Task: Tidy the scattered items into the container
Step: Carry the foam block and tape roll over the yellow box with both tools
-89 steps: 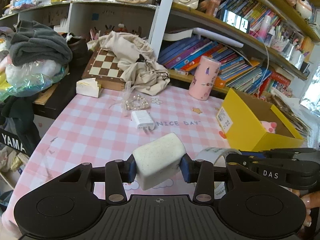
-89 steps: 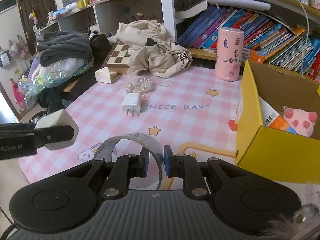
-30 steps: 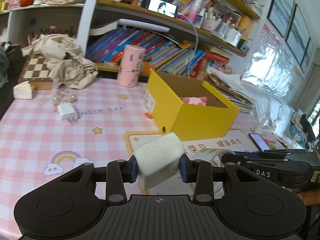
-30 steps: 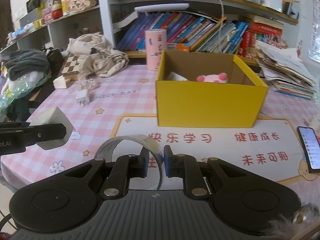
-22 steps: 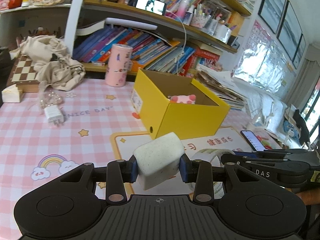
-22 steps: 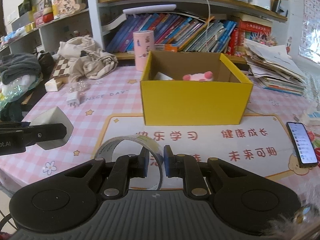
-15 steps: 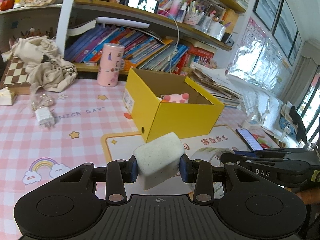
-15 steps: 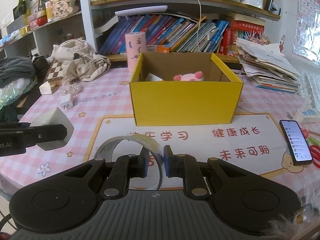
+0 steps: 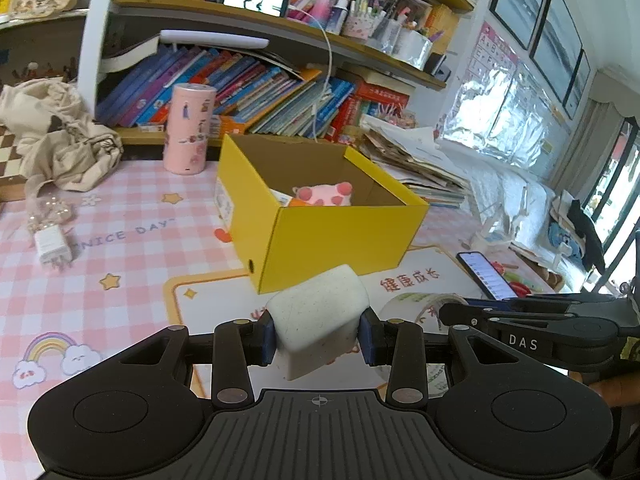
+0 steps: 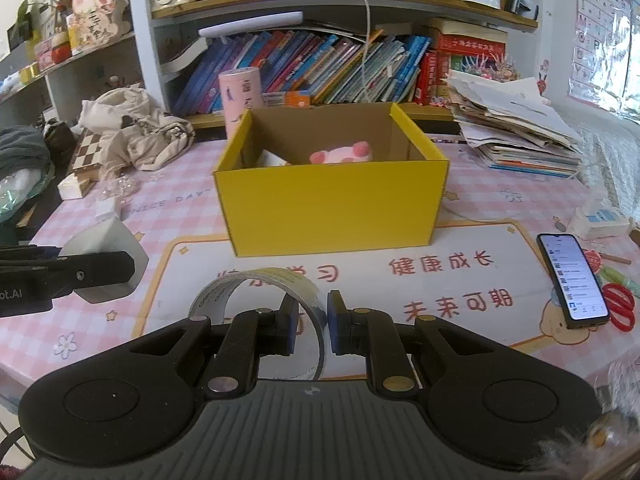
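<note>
**Both hand-held grippers loaded, yellow box in front of you**

Your left hand-held gripper point(image 9: 318, 338) is clamped on a white speckled block point(image 9: 318, 322); the two blue pads press on its sides and the block stands tilted between them, lifted above the worktop point(image 9: 132, 264). Your right hand-held gripper point(image 10: 308, 328) is closed on the wall of a clear tape roll point(image 10: 264, 304); one pad sits inside the ring and the other outside, and the ring leans to the left of the fingers.

The yellow box point(image 10: 332, 204) stands open on the worktop, directly ahead of both grippers. In the right wrist view its long front wall faces you; in the left wrist view you see one corner of it. Inside it lies a pink plush toy point(image 10: 342, 154), and beside that a white card or packet, which I cannot identify.

On the pink checked cloth, to the left of the box, a white charger plug point(image 9: 52, 244) lies beside a small bundle of pearl beads point(image 9: 50, 212). A pink cylinder point(image 9: 188, 128) stands behind the box, near the bookshelf. To the right of the box a smartphone point(image 10: 572, 280) lies with its screen lit, and red hair bands point(image 10: 620, 306) lie just beside it.
</note>
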Tool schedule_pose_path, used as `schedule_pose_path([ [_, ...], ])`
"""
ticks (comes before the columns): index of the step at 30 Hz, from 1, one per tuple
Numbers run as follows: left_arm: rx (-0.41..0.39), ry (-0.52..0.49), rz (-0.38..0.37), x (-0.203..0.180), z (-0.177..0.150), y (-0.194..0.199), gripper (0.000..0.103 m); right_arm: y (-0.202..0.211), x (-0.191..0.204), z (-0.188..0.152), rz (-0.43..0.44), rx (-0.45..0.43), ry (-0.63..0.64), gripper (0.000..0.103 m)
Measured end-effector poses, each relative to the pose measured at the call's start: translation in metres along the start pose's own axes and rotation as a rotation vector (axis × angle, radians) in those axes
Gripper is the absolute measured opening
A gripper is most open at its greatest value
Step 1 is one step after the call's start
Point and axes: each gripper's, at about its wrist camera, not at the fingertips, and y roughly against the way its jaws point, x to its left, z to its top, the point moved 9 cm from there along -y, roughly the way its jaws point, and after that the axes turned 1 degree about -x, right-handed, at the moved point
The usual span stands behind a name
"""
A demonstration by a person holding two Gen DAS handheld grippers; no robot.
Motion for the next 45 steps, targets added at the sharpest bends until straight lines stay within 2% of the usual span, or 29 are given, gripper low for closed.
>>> schedule_pose_path([
  [13, 0.018, -0.048, -0.030, -0.030, 0.011, -0.033, 0.037, -0.011, -0.040, 0.008, -0.018, 0.000, -0.025, 0.015],
  [28, -0.002, -0.070, 0.003, -0.053, 0.036, -0.070, 0.036, -0.038, -0.071, 0.043, 0.040, -0.030, 0.022, 0.014],
  [39, -0.098, -0.076, 0.049, -0.064, 0.086, -0.093, 0.036, -0.047, -0.085, 0.114, 0.109, -0.212, 0.133, 0.014],
  [45, -0.104, -0.084, 0.116, -0.060, 0.107, -0.112, 0.036, -0.075, -0.088, 0.147, 0.168, -0.238, 0.178, 0.014],
])
